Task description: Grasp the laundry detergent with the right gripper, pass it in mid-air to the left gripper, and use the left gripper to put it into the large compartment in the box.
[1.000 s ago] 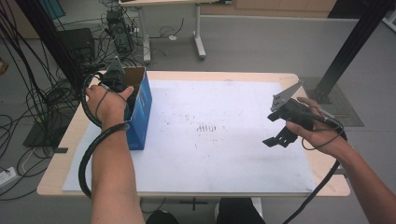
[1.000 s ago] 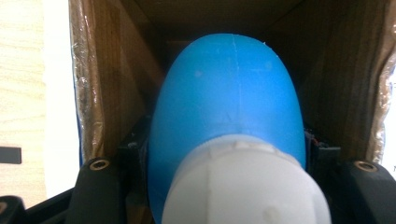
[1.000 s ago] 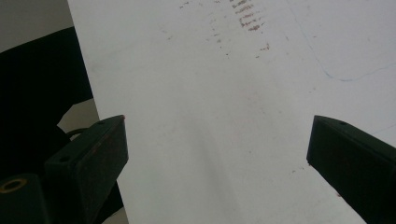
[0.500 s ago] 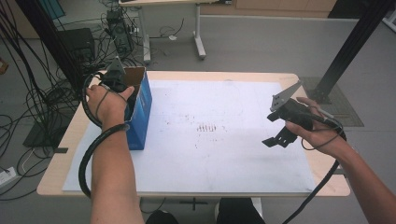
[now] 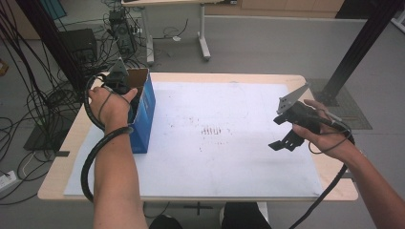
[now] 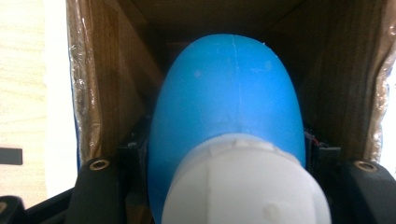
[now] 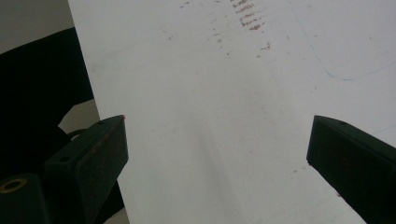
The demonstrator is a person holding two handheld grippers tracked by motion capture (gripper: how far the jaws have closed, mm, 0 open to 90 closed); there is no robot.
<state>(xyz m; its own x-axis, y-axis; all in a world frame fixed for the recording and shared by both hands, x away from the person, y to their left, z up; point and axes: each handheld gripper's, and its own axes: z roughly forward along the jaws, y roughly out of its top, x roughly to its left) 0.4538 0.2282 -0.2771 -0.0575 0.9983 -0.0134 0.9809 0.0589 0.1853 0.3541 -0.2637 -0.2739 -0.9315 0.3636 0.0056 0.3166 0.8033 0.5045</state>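
A blue plastic bottle [image 6: 229, 93] with a white cap [image 6: 247, 186] sits between the jaws of my left gripper [image 6: 226, 151], which is shut on it. The bottle points into an open cardboard box [image 6: 107, 84] with brown inner walls. In the high view this box [image 5: 144, 112] is blue outside and stands at the table's left edge, with my left gripper [image 5: 126, 89] reaching into its open top. My right gripper [image 5: 282, 133] hovers over the right part of the white sheet [image 5: 215, 157]. Its own view shows the right gripper [image 7: 217, 140] open, with nothing between its black fingers [image 7: 93, 149].
The white sheet [image 7: 210, 70] covers most of the wooden table [image 5: 71, 143] and carries faint reddish marks [image 5: 212, 130] at its middle. Cables [image 5: 28, 105] and a second table's legs [image 5: 203, 43] lie on the floor beyond the far edge. A black post [image 5: 356, 47] rises at the right.
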